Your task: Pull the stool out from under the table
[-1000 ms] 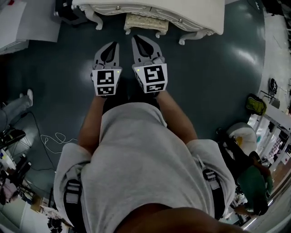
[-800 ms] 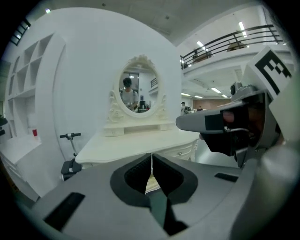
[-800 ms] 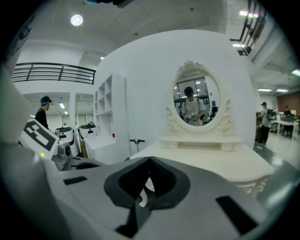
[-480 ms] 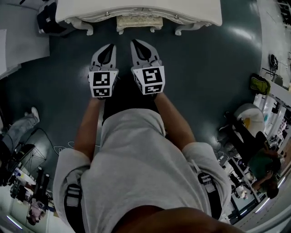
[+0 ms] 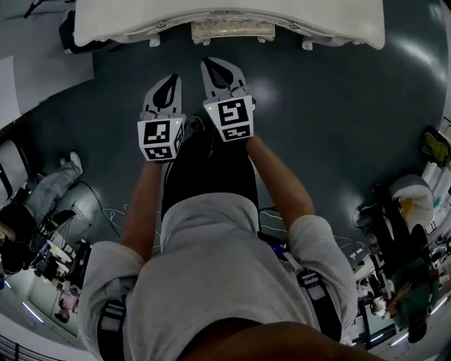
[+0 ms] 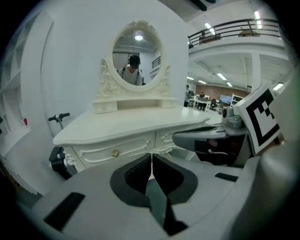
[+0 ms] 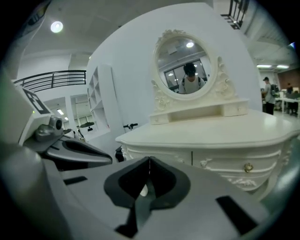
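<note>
Both clenched empty, left hand-held gripper [image 5: 171, 77] and right hand-held gripper [image 5: 209, 63] point at the stool [image 5: 232, 32] tucked under the dressing table [image 5: 225, 10], probably lining up a grab.

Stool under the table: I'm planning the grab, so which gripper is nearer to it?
Right. The right gripper is short of the stool, slightly to its left; the left gripper is farther back and farther left.

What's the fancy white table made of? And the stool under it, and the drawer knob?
The table looks like white-painted wood: smooth, matte, with carved scrolls, though moulded plastic is possible. On the stool, the seat looks like cream fabric with a woven-looking pattern. The drawer knob looks like brassy metal: small, golden, shiny.
</note>
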The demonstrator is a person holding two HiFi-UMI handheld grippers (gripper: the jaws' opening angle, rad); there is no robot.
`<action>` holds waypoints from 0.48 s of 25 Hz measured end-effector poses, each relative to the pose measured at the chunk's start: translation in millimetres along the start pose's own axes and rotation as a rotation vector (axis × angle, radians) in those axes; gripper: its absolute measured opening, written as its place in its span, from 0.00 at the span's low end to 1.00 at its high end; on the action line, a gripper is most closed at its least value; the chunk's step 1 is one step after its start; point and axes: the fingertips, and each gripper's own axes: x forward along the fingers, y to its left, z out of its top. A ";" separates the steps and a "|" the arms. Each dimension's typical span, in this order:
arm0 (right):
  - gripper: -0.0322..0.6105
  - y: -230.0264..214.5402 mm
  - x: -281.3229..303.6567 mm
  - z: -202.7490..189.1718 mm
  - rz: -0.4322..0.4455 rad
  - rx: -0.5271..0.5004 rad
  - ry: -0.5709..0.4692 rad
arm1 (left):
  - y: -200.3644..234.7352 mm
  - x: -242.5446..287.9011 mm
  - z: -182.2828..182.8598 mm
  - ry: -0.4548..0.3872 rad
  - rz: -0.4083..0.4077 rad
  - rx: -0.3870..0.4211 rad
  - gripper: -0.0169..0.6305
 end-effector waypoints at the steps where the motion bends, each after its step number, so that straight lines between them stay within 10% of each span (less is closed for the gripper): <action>1: 0.07 -5.6 1.8 -8.6 -0.001 0.006 0.011 | -0.9 8.0 -3.7 -0.001 -0.009 0.015 0.05; 12: 0.07 -99.9 -1.7 -149.1 -0.186 0.025 0.150 | 4.8 115.0 -99.8 0.053 -0.033 0.103 0.05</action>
